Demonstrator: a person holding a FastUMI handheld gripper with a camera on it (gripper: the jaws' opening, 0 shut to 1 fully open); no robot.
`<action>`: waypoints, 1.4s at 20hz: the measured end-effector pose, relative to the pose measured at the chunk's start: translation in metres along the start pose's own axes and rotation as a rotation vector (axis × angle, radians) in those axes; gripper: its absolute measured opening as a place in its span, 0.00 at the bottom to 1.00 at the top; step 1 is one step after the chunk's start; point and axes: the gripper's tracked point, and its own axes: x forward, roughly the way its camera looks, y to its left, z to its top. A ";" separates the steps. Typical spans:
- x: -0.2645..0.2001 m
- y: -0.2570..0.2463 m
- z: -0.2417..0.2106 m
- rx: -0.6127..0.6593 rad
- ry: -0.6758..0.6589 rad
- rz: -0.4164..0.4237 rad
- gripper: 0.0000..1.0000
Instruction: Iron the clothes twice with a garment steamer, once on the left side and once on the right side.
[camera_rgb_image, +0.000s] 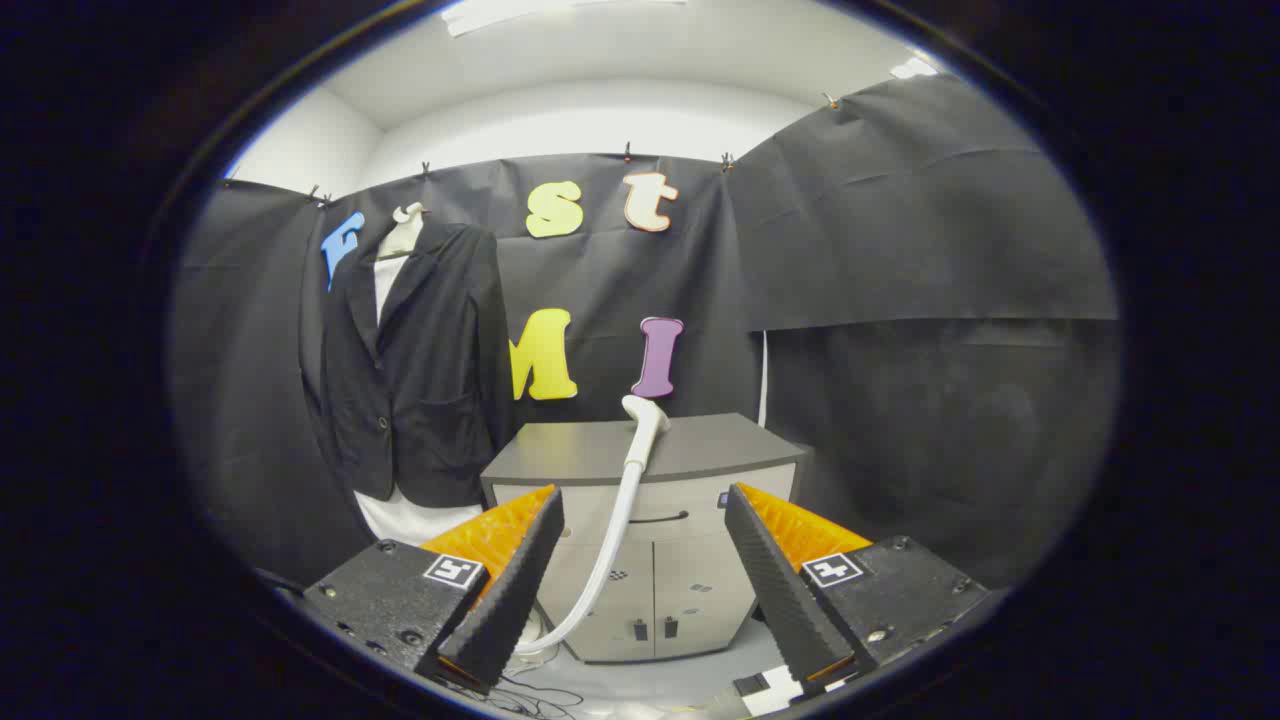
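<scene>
A black jacket (415, 365) hangs on a white mannequin torso (398, 240) against the booth wall, beyond my fingers and to their left. A white garment steamer head (645, 420) rests on top of a grey cabinet (700, 450), straight ahead past the fingers. Its pale hose (610, 540) runs down the cabinet front to the floor between the fingers. My gripper (643, 520) is open, well short of the cabinet, with nothing held between the fingers.
The cabinet has a drawer and two lower doors (660, 590). Thin black cables (530, 695) lie on the pale floor under the fingers. Black cloth walls close the booth behind and to the right.
</scene>
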 end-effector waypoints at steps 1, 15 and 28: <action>0.001 0.002 -0.001 -0.003 0.004 0.002 1.00; 0.025 0.013 0.008 0.012 0.025 0.029 1.00; 0.178 -0.003 0.042 -0.020 0.061 0.037 1.00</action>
